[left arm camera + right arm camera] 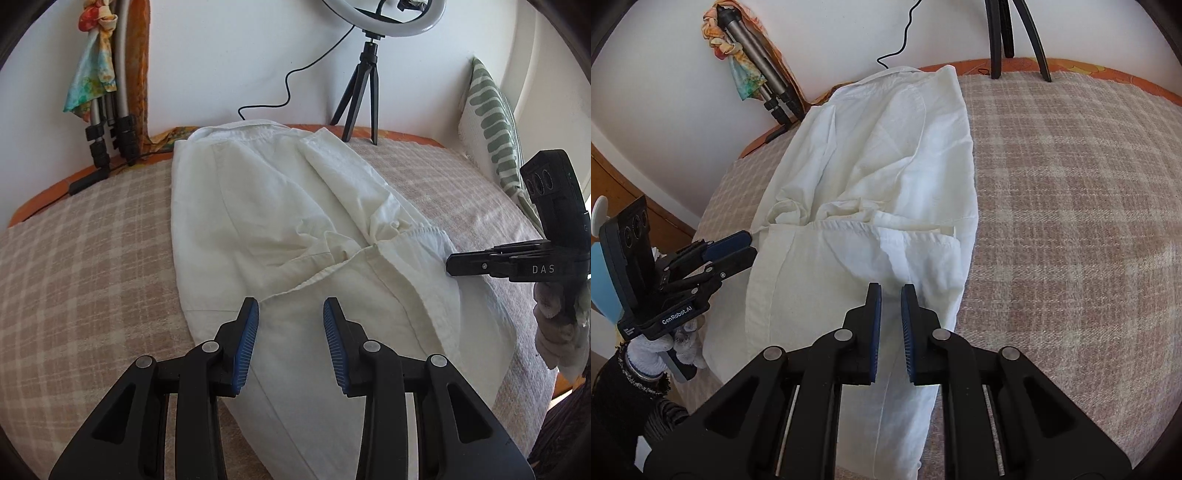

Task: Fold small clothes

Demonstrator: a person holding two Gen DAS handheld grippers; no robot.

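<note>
Left claw (291, 314) wide open, right claw (891, 299) narrowly parted, above shirt (280, 206).

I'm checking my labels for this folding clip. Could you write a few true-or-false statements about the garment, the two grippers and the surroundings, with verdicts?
1. The white garment lies on a checked cover. True.
2. The left gripper has its jaws clamped on the cloth. False: the jaws stand apart above it, holding nothing.
3. A black tripod stands beyond the garment. True.
4. The right gripper holds a folded sock. False: nothing sits in the narrow gap between its jaws.
5. A green-patterned pillow leans against the wall. True.
</note>
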